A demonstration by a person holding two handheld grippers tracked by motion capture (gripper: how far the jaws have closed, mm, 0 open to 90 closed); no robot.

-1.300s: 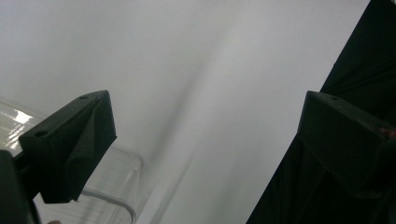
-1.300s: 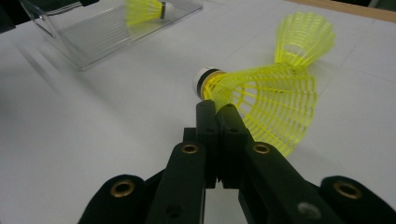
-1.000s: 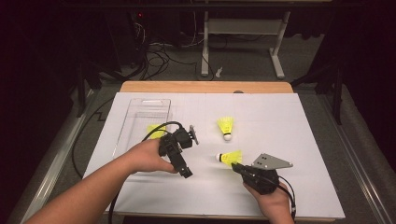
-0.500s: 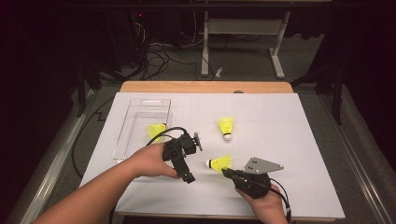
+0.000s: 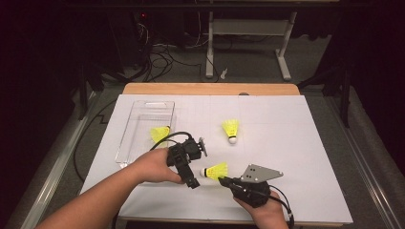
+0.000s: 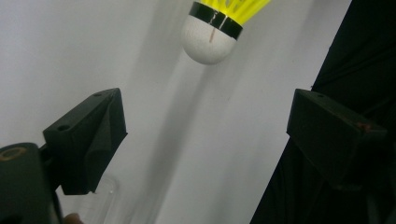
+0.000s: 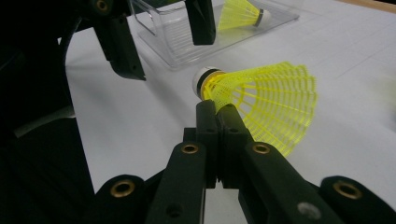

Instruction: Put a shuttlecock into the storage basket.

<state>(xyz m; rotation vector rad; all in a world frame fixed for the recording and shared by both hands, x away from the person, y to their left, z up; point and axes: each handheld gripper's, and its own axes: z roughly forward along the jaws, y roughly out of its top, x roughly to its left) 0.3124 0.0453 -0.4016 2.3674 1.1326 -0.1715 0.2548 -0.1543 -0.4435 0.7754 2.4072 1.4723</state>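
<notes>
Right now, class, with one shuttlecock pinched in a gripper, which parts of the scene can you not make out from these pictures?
- High view: the tray shuttlecock is blocked at its near end by the left gripper and cable.
- Left gripper view: the held shuttlecock has its skirt cut off by the top edge.
- Right gripper view: the right gripper covers part of that skirt's edge; the clear tray runs behind the black jaws.

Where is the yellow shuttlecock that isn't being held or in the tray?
In the high view, the loose yellow plastic shuttlecock stands mid-table on the white sheet, right of the clear plastic tray.
</notes>
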